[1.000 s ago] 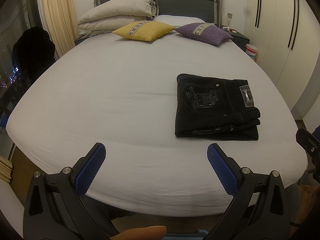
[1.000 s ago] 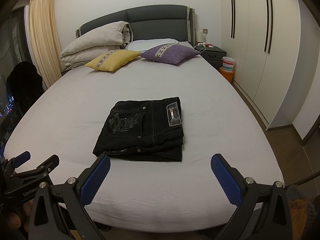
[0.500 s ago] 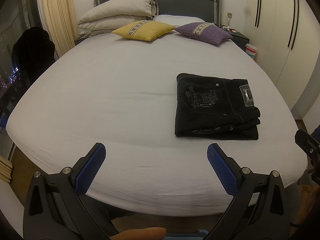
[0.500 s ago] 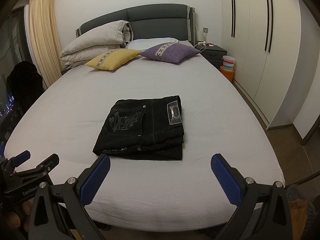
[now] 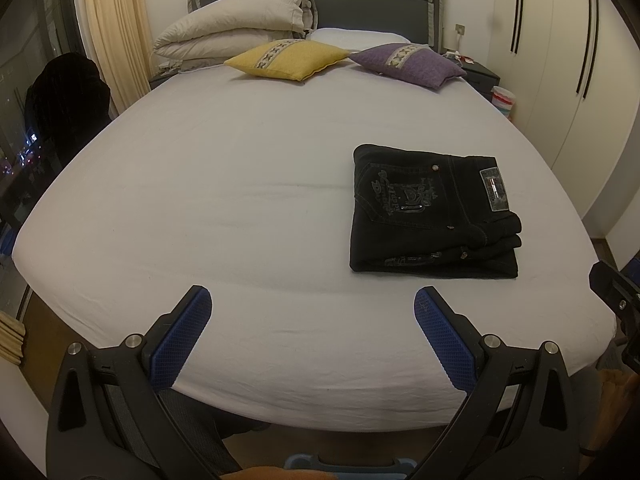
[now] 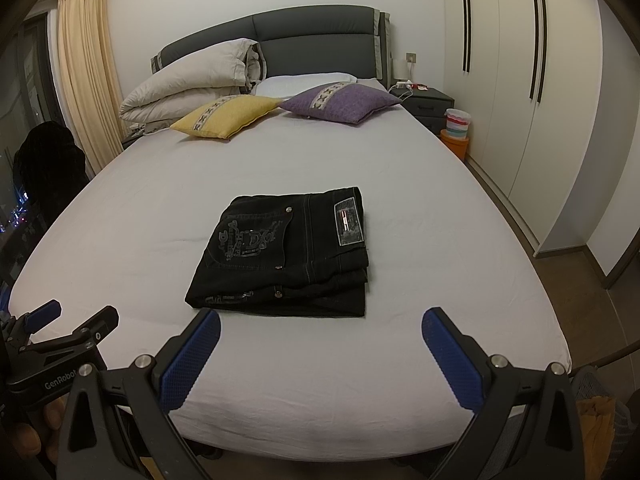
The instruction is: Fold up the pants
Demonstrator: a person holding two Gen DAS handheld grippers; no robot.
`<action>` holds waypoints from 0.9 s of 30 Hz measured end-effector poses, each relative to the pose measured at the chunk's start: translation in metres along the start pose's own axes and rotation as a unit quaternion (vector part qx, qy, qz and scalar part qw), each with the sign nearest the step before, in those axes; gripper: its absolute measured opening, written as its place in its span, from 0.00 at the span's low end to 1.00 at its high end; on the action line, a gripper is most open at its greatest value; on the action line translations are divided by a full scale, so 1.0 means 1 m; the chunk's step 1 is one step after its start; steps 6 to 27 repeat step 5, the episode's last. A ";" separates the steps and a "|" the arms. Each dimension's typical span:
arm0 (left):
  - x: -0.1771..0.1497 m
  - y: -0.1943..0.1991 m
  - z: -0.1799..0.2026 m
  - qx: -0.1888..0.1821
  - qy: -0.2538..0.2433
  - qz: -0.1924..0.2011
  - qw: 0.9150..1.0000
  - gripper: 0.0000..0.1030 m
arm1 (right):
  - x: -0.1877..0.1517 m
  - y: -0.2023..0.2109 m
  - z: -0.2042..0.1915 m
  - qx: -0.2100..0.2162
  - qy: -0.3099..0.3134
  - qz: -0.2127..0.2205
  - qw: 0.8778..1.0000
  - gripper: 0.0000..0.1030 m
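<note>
Left wrist view showed the black pants (image 5: pixel 434 212) folded into a compact stack on the white bed (image 5: pixel 240 200), near its foot edge and toward the right side. The left tongs (image 5: pixel 312 336) stood wide and empty over the foot edge; the right tongs (image 6: pixel 320 356) likewise stood wide, just short of the stack.

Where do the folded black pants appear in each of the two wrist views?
Left wrist view: the folded black pants lie right of centre on the white bed, beyond the right fingertip.
Right wrist view: the pants lie near the centre, just beyond the left fingertip.
Shared landmark: the yellow cushion near the headboard.
</note>
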State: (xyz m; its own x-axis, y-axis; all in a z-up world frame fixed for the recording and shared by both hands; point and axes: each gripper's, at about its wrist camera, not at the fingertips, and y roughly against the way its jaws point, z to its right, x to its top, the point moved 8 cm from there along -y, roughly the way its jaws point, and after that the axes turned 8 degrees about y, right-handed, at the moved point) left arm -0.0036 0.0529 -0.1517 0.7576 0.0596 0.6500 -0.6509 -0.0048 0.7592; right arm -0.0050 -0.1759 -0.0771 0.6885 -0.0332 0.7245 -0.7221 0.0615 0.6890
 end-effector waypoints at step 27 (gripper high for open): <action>-0.001 -0.002 -0.002 0.000 -0.001 0.000 1.000 1.00 | -0.004 0.000 -0.001 0.000 -0.001 -0.001 1.000 1.00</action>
